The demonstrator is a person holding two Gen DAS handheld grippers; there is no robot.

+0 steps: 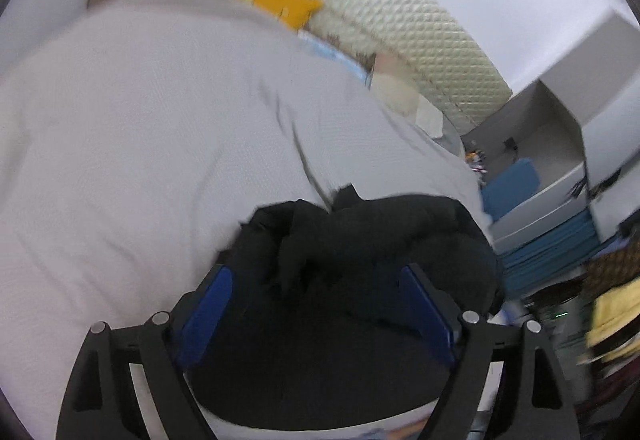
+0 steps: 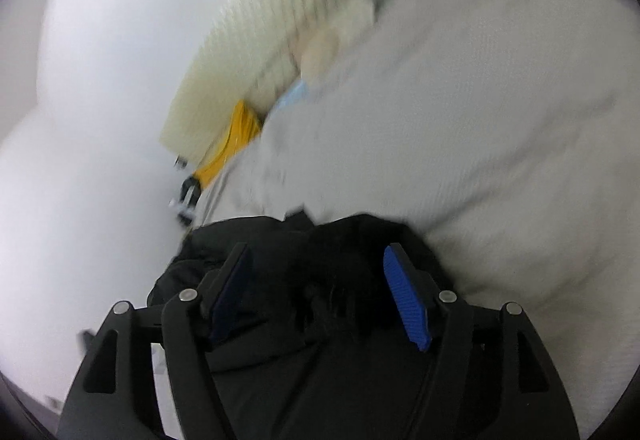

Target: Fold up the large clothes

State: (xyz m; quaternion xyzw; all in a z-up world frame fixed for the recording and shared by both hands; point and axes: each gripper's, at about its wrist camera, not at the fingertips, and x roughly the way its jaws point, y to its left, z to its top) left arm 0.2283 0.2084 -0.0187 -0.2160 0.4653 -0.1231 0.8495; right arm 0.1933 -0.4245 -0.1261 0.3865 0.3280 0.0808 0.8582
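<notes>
A pale bed (image 1: 140, 143) is seen, with the black garment (image 1: 360, 236) bunched at its near edge. The garment is judged soft, bulky and floppy, best gripped at a hem. Left hand-held gripper (image 1: 316, 304) and right hand-held gripper (image 2: 320, 288) are spread apart over it.

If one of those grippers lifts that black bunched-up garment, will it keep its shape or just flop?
The black bunched-up garment will probably flop: it already lies in soft, irregular folds on the pale grey bed cover. It looks thick and puffy, so perhaps bulky rather than heavy. Lifted at one point, the rest would likely dangle.
</notes>
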